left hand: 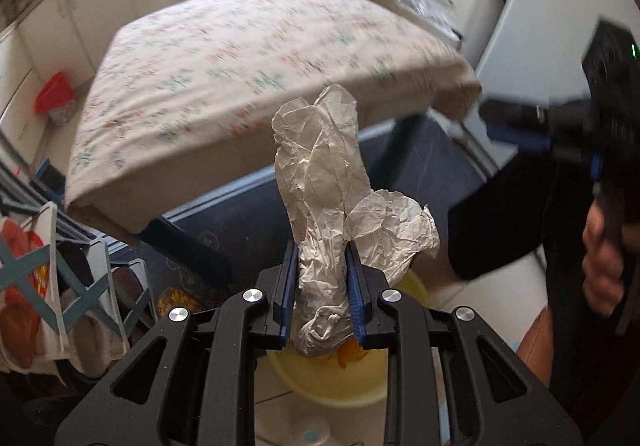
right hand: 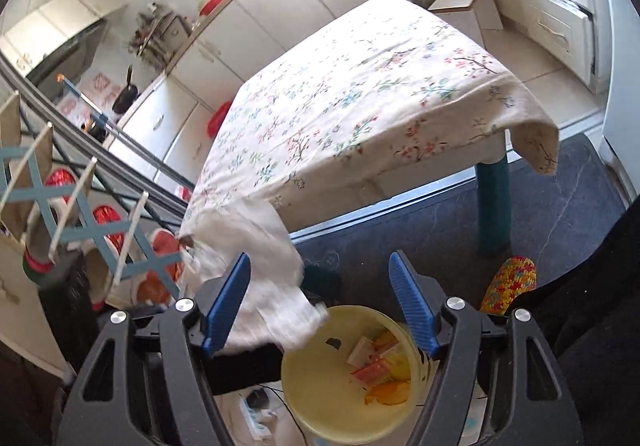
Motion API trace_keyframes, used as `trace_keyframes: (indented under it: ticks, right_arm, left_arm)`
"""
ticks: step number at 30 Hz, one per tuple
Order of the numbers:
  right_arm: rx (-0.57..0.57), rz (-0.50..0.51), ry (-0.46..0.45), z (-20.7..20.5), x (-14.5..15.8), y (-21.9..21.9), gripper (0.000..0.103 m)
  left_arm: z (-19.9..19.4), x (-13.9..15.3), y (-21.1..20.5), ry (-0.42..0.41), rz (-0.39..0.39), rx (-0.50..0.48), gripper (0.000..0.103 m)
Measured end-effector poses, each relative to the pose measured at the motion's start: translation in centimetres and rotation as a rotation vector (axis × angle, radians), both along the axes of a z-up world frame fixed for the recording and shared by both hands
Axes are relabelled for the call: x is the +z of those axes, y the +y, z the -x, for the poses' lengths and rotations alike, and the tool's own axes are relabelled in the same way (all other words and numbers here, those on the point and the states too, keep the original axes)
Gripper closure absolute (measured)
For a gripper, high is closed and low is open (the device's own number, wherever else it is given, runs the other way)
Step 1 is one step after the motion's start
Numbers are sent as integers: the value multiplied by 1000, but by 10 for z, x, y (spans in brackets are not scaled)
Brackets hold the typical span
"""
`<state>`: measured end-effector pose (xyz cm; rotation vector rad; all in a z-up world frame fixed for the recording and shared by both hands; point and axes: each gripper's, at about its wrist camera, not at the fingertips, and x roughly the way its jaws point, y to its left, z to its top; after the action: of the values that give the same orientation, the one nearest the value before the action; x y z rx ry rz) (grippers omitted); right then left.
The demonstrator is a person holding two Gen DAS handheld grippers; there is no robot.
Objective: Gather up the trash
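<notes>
Crumpled paper (left hand: 320,206) was clamped between the left gripper (left hand: 322,296) fingers, sticking out past them above a yellow bin (right hand: 320,386). The right gripper (right hand: 324,306) fingers stood wide apart, empty, over that bin.

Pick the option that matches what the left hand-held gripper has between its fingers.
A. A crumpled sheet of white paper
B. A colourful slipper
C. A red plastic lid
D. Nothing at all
A: the left hand-held gripper is closed on the crumpled white paper, which sticks up past its blue fingers above the yellow bin.
</notes>
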<state>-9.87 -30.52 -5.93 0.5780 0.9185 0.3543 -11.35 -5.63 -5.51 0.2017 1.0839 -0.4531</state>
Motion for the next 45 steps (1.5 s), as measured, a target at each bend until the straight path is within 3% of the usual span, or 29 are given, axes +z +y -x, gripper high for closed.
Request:
trace_keyframes:
  ticks: [5,10,13,17,20,23,26,30,36,45]
  right_arm:
    - [0,-22,0,0,0,-4,34]
    - [4,-33,0,2,1,-6,34]
    - [6,-37,-2,3,1,-7,33]
    - [10,-34,-6,4,3,-6,33]
    - [9,-18,-19,5,6,-5,31]
    - [4,16,-46,7,11,-5,28]
    - [0,84,-112,13,25,0,25]
    - [-18,177,-208,24,45,5,16]
    - [-52,266,-324,41,77,6,10]
    - [-30,321,-455,79,126,17,7]
  left_arm:
    - [15,-22,-26,75,-127,-140,82]
    - [41,-61,-52,192,-307,-333,80]
    - [51,-76,-60,226,-362,-386,71]
    - [49,-75,-60,216,-382,-375,56]
    - [47,-68,-58,176,-384,-345,45]
    - [44,-50,-54,75,-381,-285,39]
    - [40,-21,-43,-66,-355,-158,25]
    - [40,20,-24,-184,-230,9,14]
    - [49,62,-4,-278,-98,183,8]
    - [69,108,12,-405,-74,386,8]
